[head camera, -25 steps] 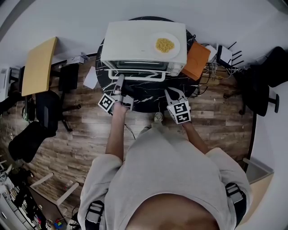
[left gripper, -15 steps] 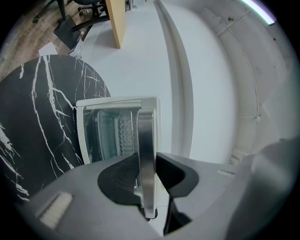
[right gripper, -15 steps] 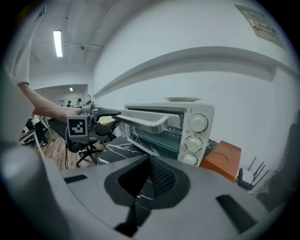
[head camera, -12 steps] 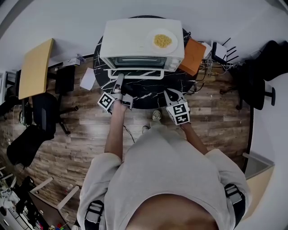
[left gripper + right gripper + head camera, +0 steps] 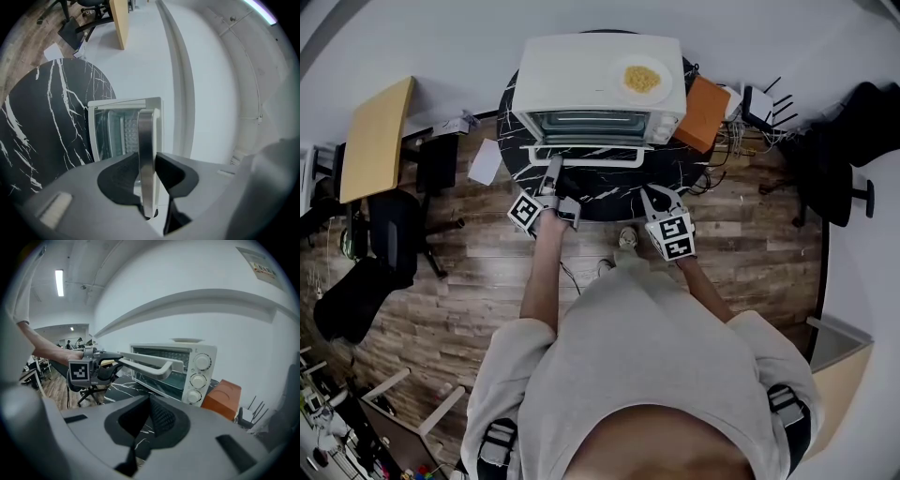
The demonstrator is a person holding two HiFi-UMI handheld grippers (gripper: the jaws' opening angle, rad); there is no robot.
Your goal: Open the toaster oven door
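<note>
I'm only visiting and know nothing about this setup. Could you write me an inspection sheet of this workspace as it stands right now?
Surface: round black marble-patterned table.
Job's things: white toaster oven, its glass door partly open, with a pale bar handle.
Clutter: white plate of yellow food on top of the oven; orange box beside it.
Tools: left tool shut on the handle; right tool with jaws together, empty, short of the oven.
Cables: black cables tangled right of the table.
Surroundings: wooden floor, wooden desk, black chairs, paper sheet.
</note>
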